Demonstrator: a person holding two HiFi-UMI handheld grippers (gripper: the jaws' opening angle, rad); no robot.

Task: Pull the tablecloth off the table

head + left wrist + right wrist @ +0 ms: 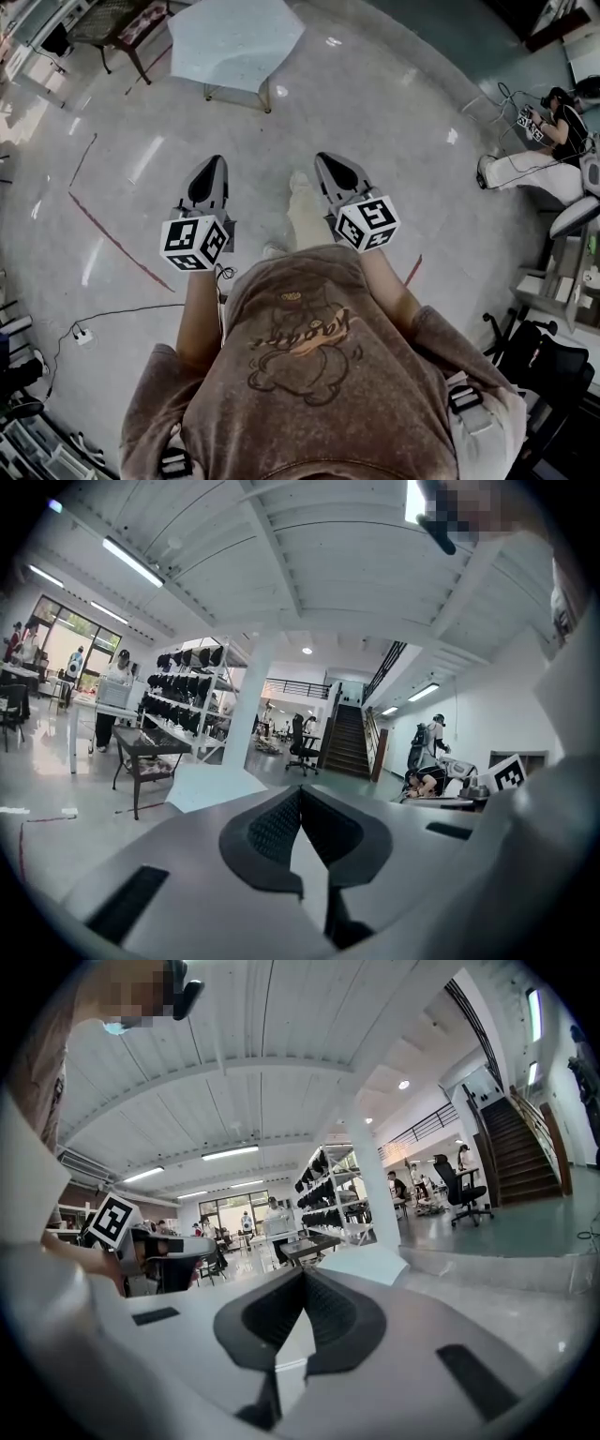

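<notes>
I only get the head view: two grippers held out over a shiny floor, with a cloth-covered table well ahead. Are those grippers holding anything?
Observer: No. The left gripper view shows the left gripper with its jaws together and nothing between them.
Operator: And the other one?
Observer: The right gripper is shut and empty too, going by its own view.
Operator: What's farther off in the room?
Observer: Past the tablecloth, a dark staircase climbs upward.
</notes>
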